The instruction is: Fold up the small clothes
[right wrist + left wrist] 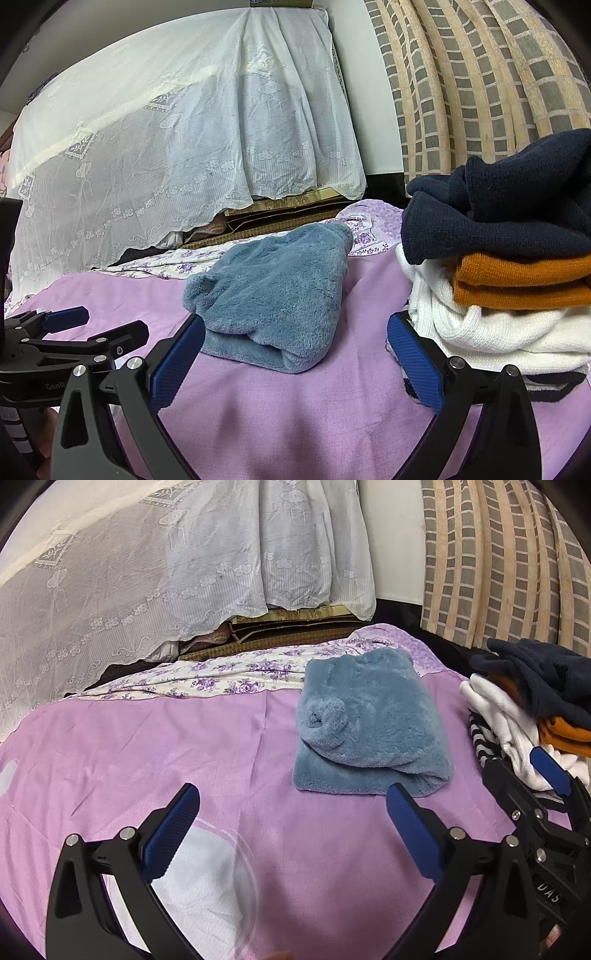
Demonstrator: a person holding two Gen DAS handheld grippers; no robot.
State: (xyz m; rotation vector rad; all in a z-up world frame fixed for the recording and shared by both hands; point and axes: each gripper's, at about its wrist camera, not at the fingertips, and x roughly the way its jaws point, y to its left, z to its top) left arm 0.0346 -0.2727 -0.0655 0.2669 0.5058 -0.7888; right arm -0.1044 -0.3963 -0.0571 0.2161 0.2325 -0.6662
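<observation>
Left wrist: "DAS" legible on right tongs (546, 775), spread.

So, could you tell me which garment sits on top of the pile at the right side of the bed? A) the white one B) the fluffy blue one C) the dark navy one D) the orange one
C: the dark navy garment lies on top of the pile, above the orange one and the white one, while the fluffy blue garment lies folded apart on the purple sheet.
</observation>
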